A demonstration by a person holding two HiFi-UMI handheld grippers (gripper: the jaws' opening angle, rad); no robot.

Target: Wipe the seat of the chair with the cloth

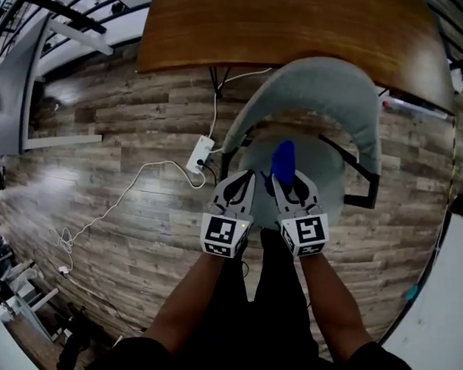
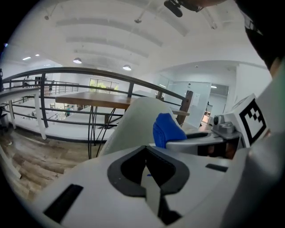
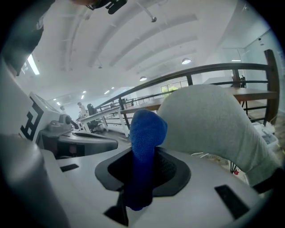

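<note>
Cloth [image 3: 143, 147]: blue, pinched in the right gripper [image 1: 291, 184]; a rounded end is seen poking out past the jaws.
Where the cloth is: it is held over the near part of the seat [image 1: 323, 176]; whether the seat is touched by it cannot be told.
Right gripper jaws: they are closed tight on the cloth, with only the cloth between them.
Left gripper [image 1: 244, 181]: its jaws are pressed together and nothing is held in them; it is held just beside the right one, at the seat's near left edge.
Chair [image 1: 326, 85]: grey, with a curved back; it is set by a wooden table [image 1: 282, 27].
Seat: no dirt or wet marks can be made out.
What could go wrong: only a small bit of cloth is stuck out, so the seat might be scraped by the hard jaws if they are pushed down flat.
Also: the cloth could be pulled loose if it is dragged hard across the seat.
Also: the two grippers could be bumped together, since they are held so close.
</note>
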